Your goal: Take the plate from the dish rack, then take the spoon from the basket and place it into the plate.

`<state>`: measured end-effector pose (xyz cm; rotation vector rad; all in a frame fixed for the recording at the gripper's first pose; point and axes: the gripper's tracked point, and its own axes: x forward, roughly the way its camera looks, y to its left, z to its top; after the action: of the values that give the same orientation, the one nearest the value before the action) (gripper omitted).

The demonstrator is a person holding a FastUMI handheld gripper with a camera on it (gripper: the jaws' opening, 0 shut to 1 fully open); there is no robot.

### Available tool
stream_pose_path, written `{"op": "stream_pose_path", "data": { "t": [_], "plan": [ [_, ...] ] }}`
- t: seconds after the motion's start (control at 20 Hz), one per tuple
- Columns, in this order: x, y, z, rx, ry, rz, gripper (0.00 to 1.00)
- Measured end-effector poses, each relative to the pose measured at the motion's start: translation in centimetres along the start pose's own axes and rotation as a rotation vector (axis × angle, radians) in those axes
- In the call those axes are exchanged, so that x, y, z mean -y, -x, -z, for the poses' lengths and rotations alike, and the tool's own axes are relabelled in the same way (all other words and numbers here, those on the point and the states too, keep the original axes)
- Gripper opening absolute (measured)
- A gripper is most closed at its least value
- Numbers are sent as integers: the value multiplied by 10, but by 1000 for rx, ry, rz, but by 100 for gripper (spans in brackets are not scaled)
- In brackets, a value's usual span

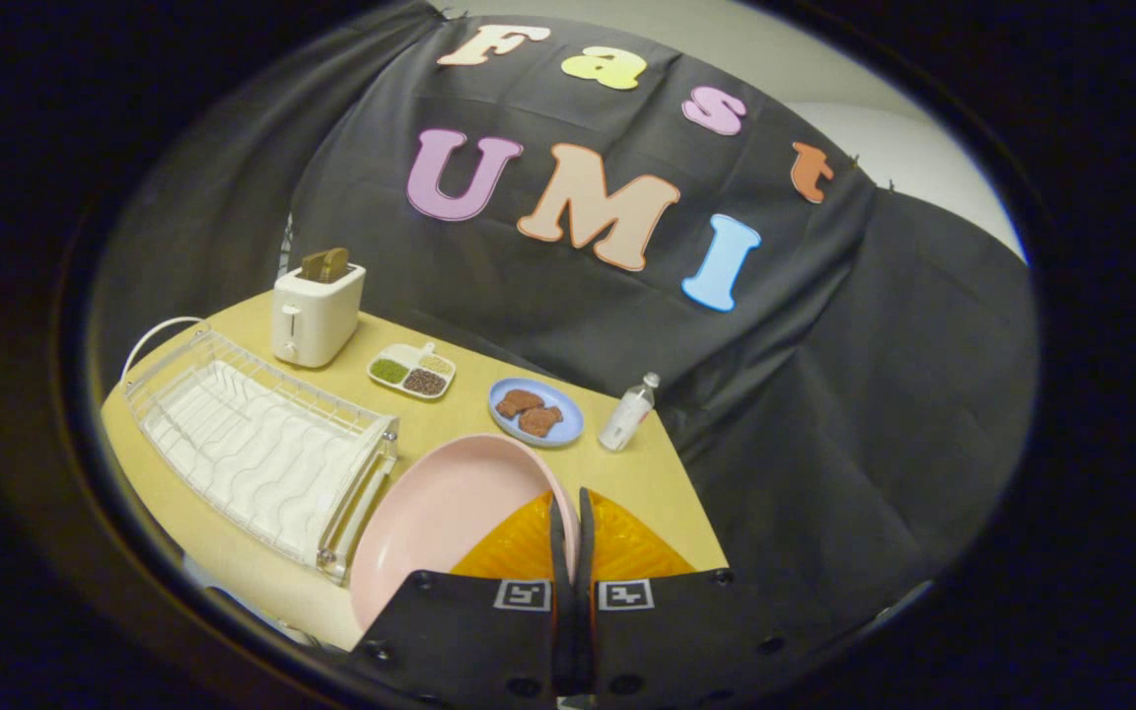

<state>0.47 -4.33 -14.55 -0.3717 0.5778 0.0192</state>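
Already the plate (450, 513) is out of the rack (262, 444) and is held at its right rim by the gripper (572, 518), whose fingers are seen pressed close together with the thin rim caught between them; the grip is judged to be a clamp on the plate, though the contact itself is partly hidden by the fingers. The plate is seen tilted, its bowl spread out to the left of the fingers and reaching toward the near right corner of the rack, which now stands bare of dishes on the left of the table (430, 414). An orange basket (617, 547) is seen just under and ahead of the fingers, at the near right corner of the table; the spoon cannot be made out in it, being hidden by the fingers or the plate. Farther off, a toaster (317, 311) is seen behind the rack, a divided tray (412, 371) to its right, then a blue dish (535, 411) with two brown pieces, and a bottle (627, 414) at the far right. The plate is judged to need setting down flat on bare table before the basket, almost directly below the fingers, can be reached.
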Motion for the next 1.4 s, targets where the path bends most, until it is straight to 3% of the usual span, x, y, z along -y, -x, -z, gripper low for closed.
{"op": "stream_pose_path", "data": {
  "t": [0.8, 1.4],
  "plan": [
    [11, -18, 112, -99, -244, -96, 4],
    [21, -58, 183, -143, -389, -181, 4]
  ]
}}
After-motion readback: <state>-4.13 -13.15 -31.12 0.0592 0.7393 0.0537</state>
